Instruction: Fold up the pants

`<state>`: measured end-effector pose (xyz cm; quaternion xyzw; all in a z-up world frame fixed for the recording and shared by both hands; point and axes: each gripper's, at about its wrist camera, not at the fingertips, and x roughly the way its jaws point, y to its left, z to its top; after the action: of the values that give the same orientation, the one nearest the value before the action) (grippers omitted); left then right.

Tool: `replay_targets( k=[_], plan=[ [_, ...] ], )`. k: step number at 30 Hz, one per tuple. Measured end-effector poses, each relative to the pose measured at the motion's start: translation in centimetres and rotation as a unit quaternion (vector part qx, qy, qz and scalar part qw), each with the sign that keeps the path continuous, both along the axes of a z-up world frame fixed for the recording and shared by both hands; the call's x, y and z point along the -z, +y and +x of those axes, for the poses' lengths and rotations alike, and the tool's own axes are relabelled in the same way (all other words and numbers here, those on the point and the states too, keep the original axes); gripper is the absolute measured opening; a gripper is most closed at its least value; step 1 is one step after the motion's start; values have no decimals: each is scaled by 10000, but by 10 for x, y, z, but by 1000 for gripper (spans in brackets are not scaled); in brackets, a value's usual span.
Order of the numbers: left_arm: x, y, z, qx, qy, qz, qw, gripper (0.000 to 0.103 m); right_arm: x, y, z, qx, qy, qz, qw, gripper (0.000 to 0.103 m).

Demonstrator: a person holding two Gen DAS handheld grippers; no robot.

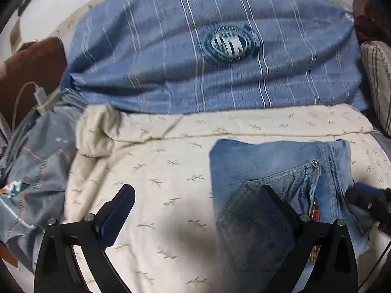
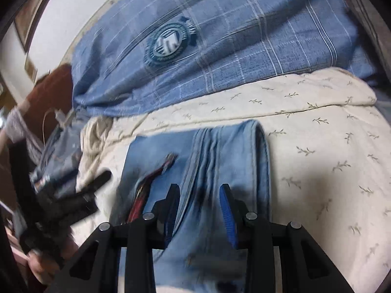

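The left gripper [image 1: 199, 200] stands wide open, empty, above the cream leaf-printed quilt [image 1: 156, 171], which lies free to its left. The right gripper [image 2: 199, 195] is half closed around a ridge of the folded, faded blue denim pants [image 2: 220, 151]. Beyond, a blue striped pillow [image 1: 171, 56] borders the quilt.

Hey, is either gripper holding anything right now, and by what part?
Left gripper: open, empty. Right gripper straddles a seam ridge of the folded jeans; whether it pinches cannot be told.

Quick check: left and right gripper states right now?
Left gripper: open wide, holding nothing.
Right gripper: partly closed around a raised fold of the jeans; firm grip cannot be told.
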<state>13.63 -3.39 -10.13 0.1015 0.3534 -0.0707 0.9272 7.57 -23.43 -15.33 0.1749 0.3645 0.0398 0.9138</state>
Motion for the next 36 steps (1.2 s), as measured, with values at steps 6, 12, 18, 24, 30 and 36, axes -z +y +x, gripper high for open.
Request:
replay_targets(
  k=[6, 12, 18, 24, 30, 36],
  plan=[
    [-3, 18, -20, -40, -31, -28, 10000, 101, 14, 23, -21, 97, 182, -442, 9988, 37],
    [16, 17, -25, 70, 161, -46, 9998, 101, 20, 23, -16, 103, 302, -430, 9986, 38],
    [29, 12, -10, 182, 362, -28, 9992, 101, 8, 1, -18, 65, 68, 99, 9999, 39],
    [28, 5, -4, 341, 374, -88, 9987, 101, -6, -23, -26, 429, -267, 301, 9983, 66],
    [24, -2, -6, 411, 283, -119, 9987, 101, -9, -33, -27, 508, -196, 343, 9979, 66],
    [22, -4, -7, 462, 210, -111, 9987, 101, -9, -38, -33, 572, -202, 351, 9975, 66]
  ],
)
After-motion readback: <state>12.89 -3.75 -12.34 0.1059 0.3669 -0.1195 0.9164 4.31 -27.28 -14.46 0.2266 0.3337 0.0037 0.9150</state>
